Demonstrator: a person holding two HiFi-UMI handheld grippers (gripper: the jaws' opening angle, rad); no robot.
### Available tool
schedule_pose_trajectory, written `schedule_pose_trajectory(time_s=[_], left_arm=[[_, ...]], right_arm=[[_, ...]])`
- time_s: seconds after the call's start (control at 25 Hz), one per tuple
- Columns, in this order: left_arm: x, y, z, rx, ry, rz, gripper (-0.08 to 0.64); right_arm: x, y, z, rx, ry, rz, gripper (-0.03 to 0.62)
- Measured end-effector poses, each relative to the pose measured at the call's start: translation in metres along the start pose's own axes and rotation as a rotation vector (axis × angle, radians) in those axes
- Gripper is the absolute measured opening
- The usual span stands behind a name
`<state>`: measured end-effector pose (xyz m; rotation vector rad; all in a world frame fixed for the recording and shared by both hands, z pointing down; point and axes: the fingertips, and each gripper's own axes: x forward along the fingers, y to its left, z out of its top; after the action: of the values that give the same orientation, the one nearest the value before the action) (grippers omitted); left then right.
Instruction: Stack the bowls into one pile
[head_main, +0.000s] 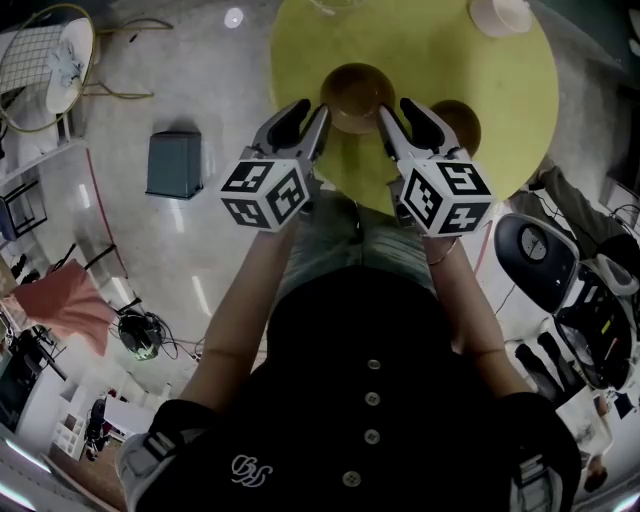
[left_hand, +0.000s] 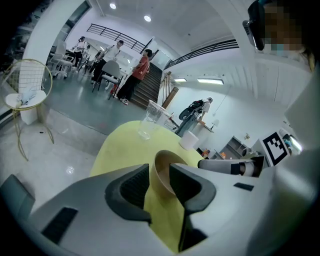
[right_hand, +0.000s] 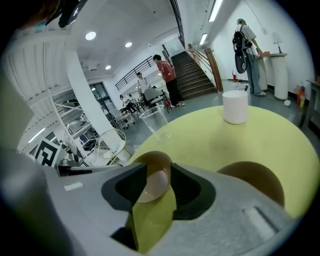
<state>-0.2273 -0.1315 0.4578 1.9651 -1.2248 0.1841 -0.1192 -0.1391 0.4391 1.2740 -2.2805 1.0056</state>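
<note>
A brown bowl (head_main: 357, 95) stands on the round yellow table (head_main: 430, 50), and both grippers flank it. My left gripper (head_main: 312, 107) is at its left edge. In the left gripper view the bowl's (left_hand: 161, 175) near wall fills the gap between the jaws, which look parted; no pad visibly presses on it. My right gripper (head_main: 397, 107) is at the bowl's right edge, open, with the bowl (right_hand: 152, 182) showing past its jaws. A second brown bowl (head_main: 462, 122) sits to the right, half hidden by the right gripper; it also shows in the right gripper view (right_hand: 252, 177).
A white cup (head_main: 500, 15) stands at the table's far side, and a clear plastic cup (left_hand: 150, 120) stands near the table's far edge. On the floor to the left are a grey box (head_main: 174, 163) and a wire chair (head_main: 50, 60). People stand by the stairs in the background.
</note>
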Motion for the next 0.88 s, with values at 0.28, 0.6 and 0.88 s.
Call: schedule_pose_trajectory(time_s=[0.28, 0.6, 0.88], left_arm=[[0.004, -0.001, -0.004, -0.004, 0.023, -0.013, 0.114], [0.006, -0.003, -0.005, -0.008, 0.048, -0.036, 0.114], [0.012, -0.004, -0.009, -0.01, 0.069, -0.051, 0.114]], right_arm=[[0.007, 0.0, -0.009, 0.005, 0.087, -0.069, 0.137], [0.013, -0.008, -0.013, 0.041, 0.156, -0.157, 0.137], [0.017, -0.009, -0.022, 0.053, 0.206, -0.148, 0.137]])
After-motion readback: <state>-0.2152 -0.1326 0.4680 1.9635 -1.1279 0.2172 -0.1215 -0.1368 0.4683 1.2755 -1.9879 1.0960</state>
